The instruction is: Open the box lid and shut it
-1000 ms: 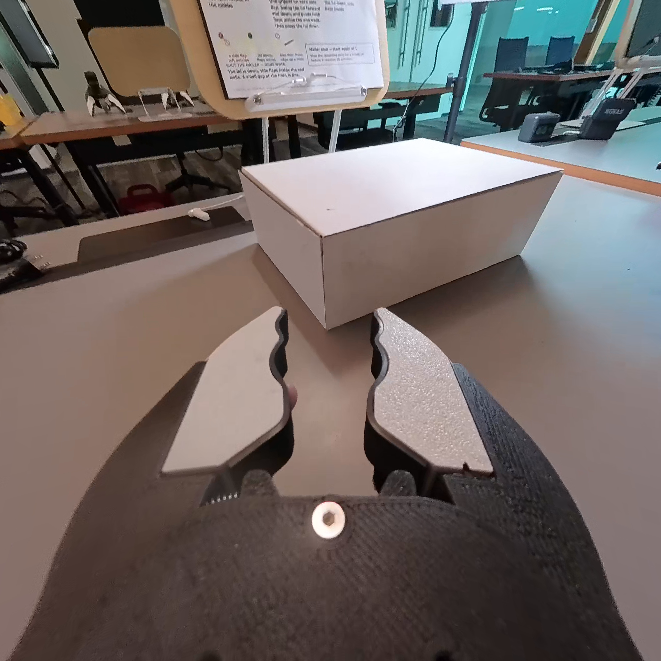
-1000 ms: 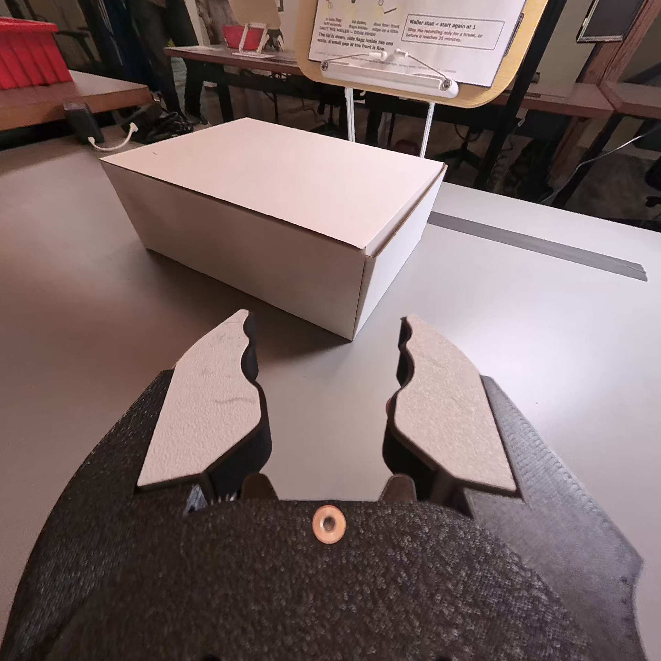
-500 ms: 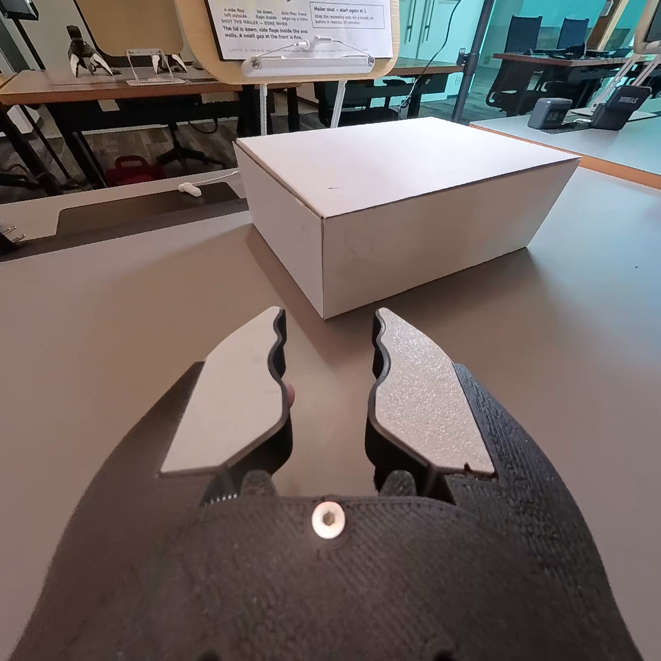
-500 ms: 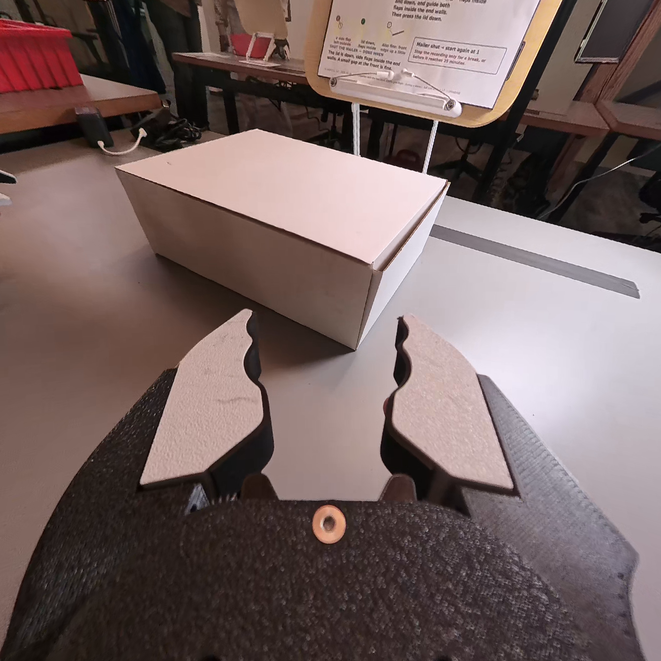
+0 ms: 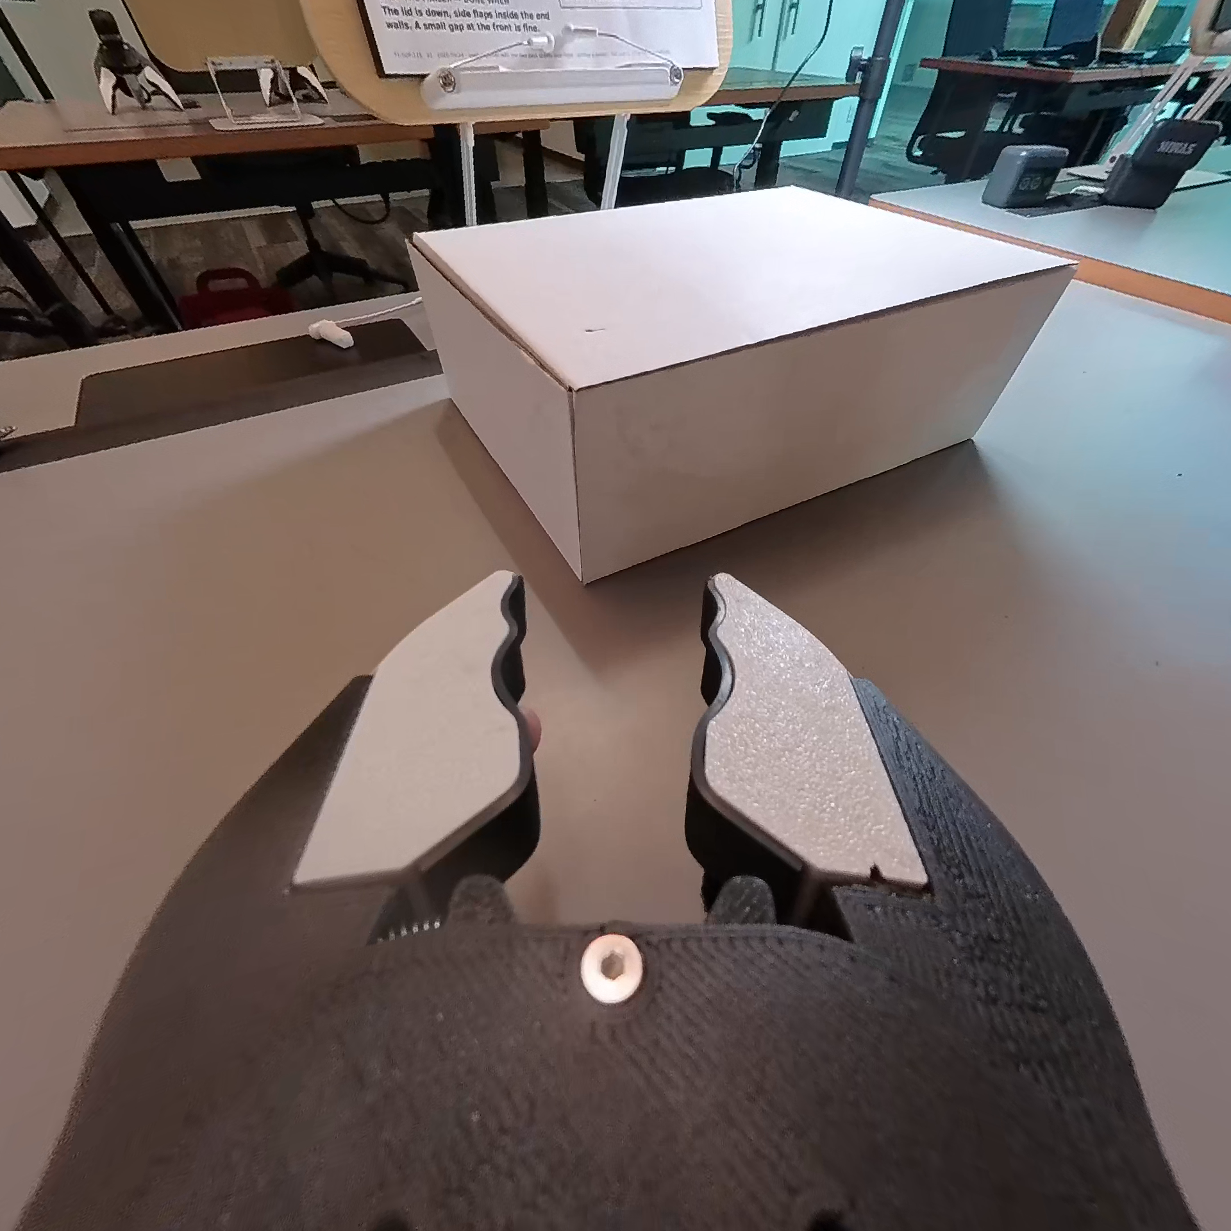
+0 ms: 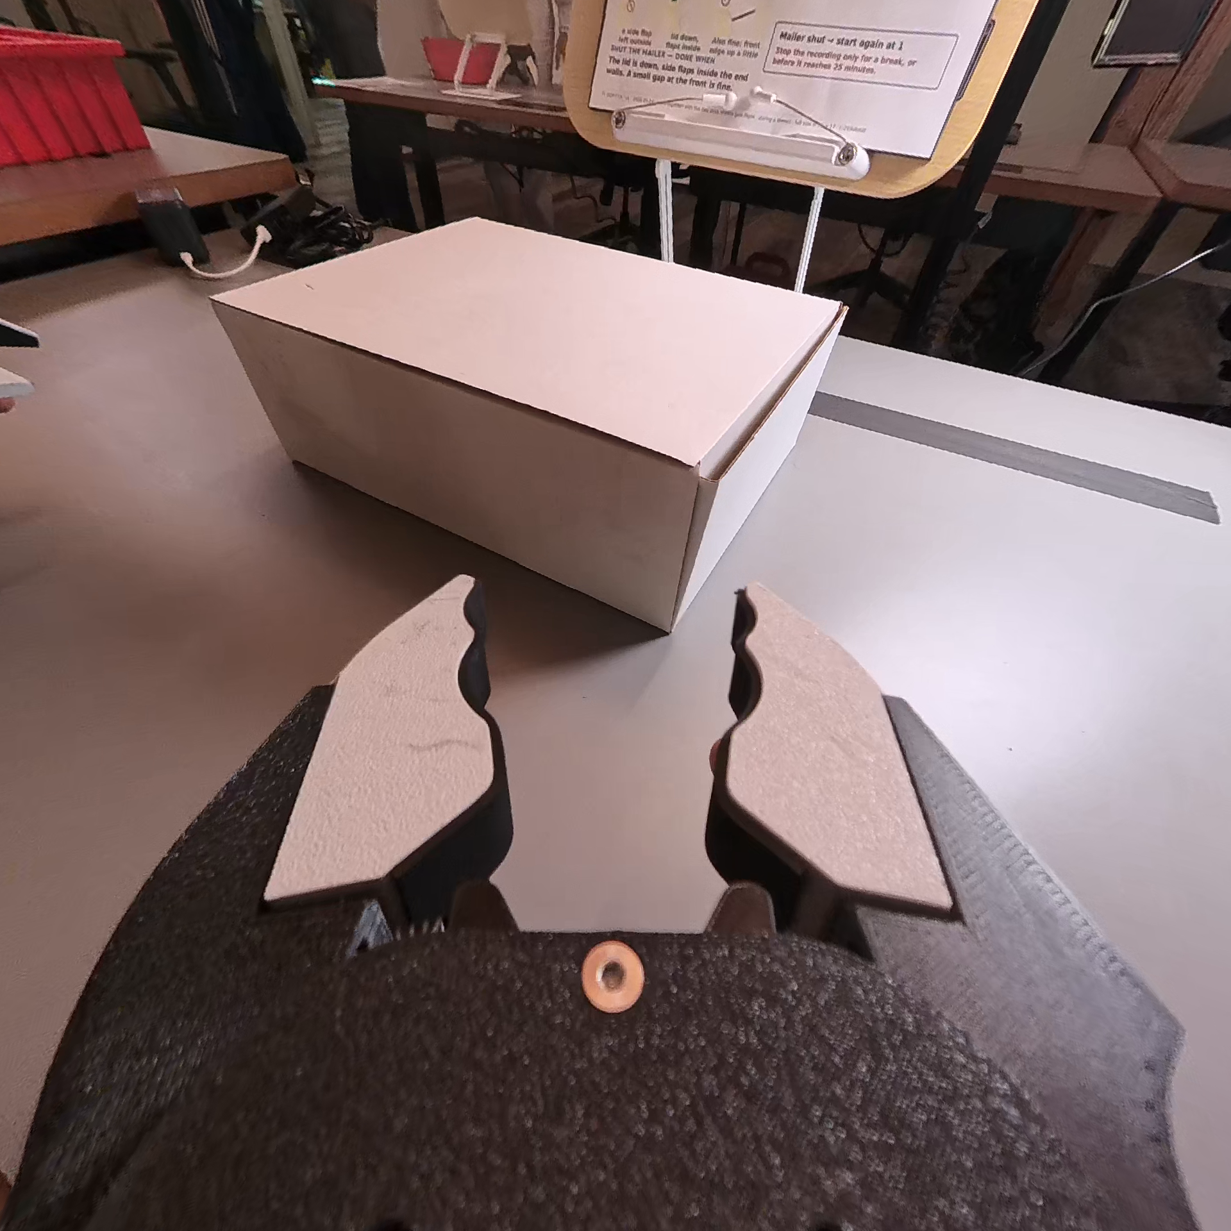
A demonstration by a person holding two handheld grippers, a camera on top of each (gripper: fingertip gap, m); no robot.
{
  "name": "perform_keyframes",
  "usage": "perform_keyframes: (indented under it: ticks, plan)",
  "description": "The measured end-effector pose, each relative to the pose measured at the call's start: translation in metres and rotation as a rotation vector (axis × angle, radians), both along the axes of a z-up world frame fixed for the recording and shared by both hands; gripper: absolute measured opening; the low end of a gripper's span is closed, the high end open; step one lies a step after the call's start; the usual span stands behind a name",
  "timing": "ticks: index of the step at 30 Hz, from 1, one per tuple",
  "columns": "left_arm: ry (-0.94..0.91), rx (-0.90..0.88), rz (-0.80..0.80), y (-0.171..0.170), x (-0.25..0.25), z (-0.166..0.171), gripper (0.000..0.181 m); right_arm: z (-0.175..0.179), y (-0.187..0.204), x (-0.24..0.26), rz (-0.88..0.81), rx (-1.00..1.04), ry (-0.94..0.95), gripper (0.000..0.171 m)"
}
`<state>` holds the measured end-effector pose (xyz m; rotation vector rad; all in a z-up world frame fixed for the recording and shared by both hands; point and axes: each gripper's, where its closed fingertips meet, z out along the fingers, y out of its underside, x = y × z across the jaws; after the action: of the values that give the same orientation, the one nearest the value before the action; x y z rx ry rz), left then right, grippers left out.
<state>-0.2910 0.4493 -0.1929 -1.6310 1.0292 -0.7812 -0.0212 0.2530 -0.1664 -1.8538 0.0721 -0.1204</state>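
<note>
The white box (image 5: 733, 346) sat closed on the grey table (image 5: 200, 599), centre-right of frame. The left hand-held gripper (image 5: 613, 593) hovered wide apart at lower centre, just short of its near corner.

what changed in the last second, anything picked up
Nothing picked up. Both tongs backed slightly away from the white box and tilted down, so the clipboard stand rose in view. The box stays shut on the table; both tongs stay open and empty.
</note>
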Motion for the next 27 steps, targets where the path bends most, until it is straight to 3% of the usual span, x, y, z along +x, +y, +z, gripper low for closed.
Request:
perform_keyframes:
  ticks: [17,24,27]
  plan:
    - [-0.021,-0.01,0.007,0.003,0.003,-0.002,0.051,-0.004,0.001,0.006,-0.009,0.01,0.002,0.07]
    - [0.027,0.107,-0.025,0.03,0.006,0.009,0.05,-0.005,0.004,0.027,0.033,0.035,-0.015,0.066]
    - [0.003,0.08,-0.077,0.045,0.016,0.019,0.049,-0.004,0.009,0.043,0.04,0.031,0.037,0.062]
